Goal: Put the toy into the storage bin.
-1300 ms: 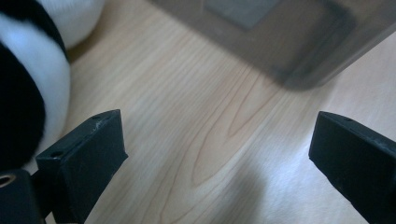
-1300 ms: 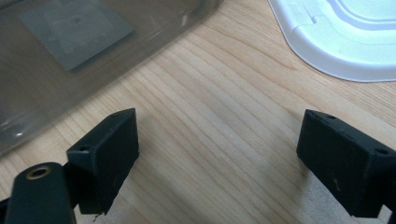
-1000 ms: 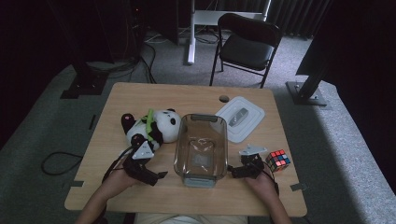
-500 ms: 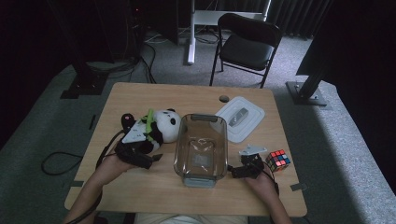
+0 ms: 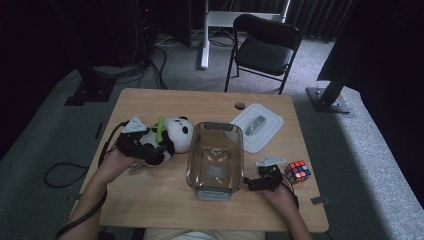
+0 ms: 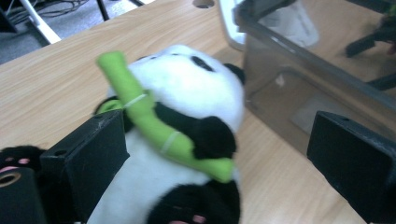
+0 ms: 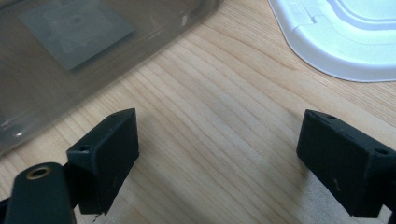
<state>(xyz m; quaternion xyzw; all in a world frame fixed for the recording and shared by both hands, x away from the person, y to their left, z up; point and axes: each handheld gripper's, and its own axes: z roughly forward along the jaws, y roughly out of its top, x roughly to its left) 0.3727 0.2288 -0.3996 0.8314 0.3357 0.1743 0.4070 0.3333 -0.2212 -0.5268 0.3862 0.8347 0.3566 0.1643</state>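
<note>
A black-and-white panda plush (image 5: 176,134) holding a green bamboo stick (image 6: 154,122) lies on the wooden table, left of a clear plastic container (image 5: 215,161). My left gripper (image 5: 150,149) is at the plush's left side. In the left gripper view it (image 6: 219,163) stands open with the panda's body (image 6: 187,98) between the wide jaws, the left jaw close against it. My right gripper (image 5: 256,181) rests low beside the container's right wall, open (image 7: 219,158) over bare wood with nothing between its jaws.
A white lid (image 5: 256,127) lies behind and right of the container. A colour cube (image 5: 297,171) sits right of my right gripper. A cable hole (image 5: 240,105) is near the table's far edge. A black chair (image 5: 265,50) stands beyond the table.
My left gripper has moved away from the person and to the left, up to the panda plush, which now sits between its jaws. The right gripper has stayed put.
</note>
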